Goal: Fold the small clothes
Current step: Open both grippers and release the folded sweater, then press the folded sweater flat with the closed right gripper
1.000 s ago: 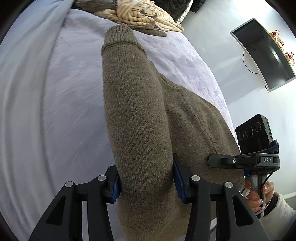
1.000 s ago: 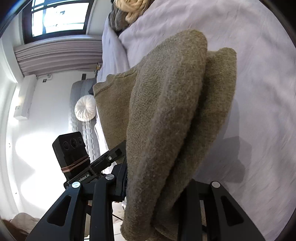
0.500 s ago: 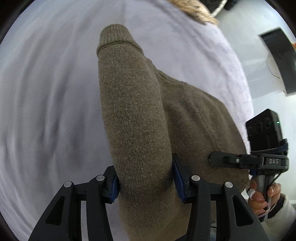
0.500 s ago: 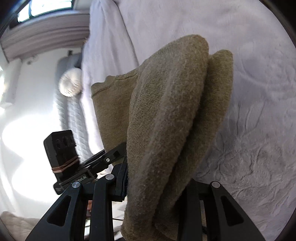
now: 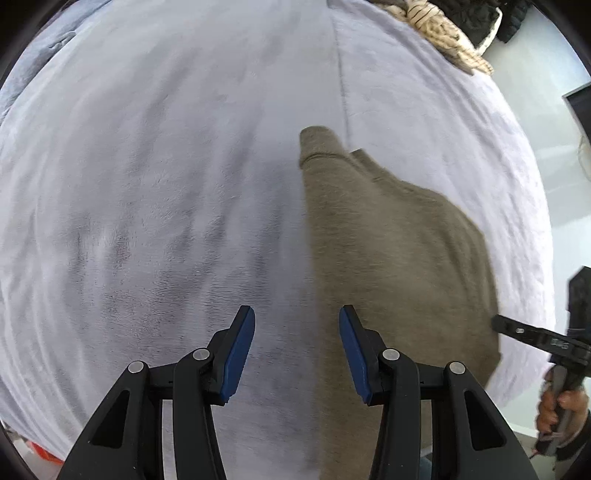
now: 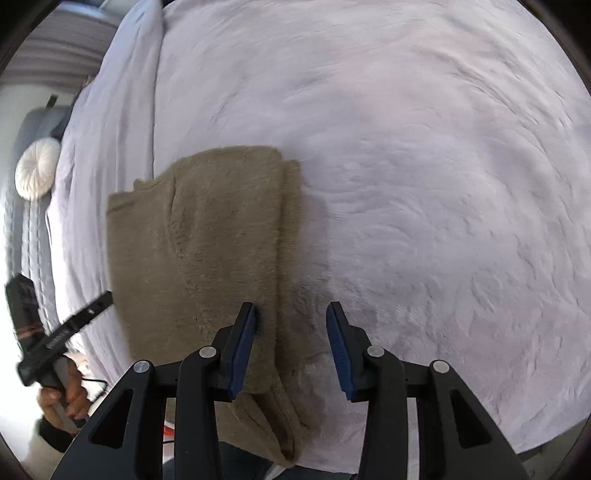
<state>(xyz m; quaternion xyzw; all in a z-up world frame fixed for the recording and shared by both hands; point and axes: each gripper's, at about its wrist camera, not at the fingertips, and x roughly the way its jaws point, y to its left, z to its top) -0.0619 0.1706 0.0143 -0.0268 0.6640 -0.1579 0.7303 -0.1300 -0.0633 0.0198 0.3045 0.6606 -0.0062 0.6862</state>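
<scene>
Two grippers, four blue-padded fingers in all, and none of them grips anything. On the left gripper (image 5: pixel 297 345) the fingers stand wide apart with only pale bedding showing in the gap; its right-hand finger (image 5: pixel 355 350) sits in front of the left edge of the one olive-brown sweater (image 5: pixel 391 258), though whether it touches the knit cannot be told. The right gripper (image 6: pixel 291 341) is likewise spread, its left-hand pad (image 6: pixel 243 345) over the sweater's (image 6: pixel 199 251) right border and the gap spanning the garment's edge and the bed beyond.

That single sweater lies flat and folded on the lavender blanket (image 5: pixel 147 184), near the bed's close edge. One ribbed cuff (image 5: pixel 317 142) points away from the left camera; from the right view two stacked layers show along the right side, one edge peeking out past the other.

Each camera catches the opposite tool: the right one at the left view's right rim, the left one at the right view's left rim. Farther out, one heap of cream and striped knitwear (image 5: pixel 439 29) rests at the far end of the bed, and one round white cushion (image 6: pixel 37 173) sits against a grey quilted headboard (image 6: pixel 14 229).
</scene>
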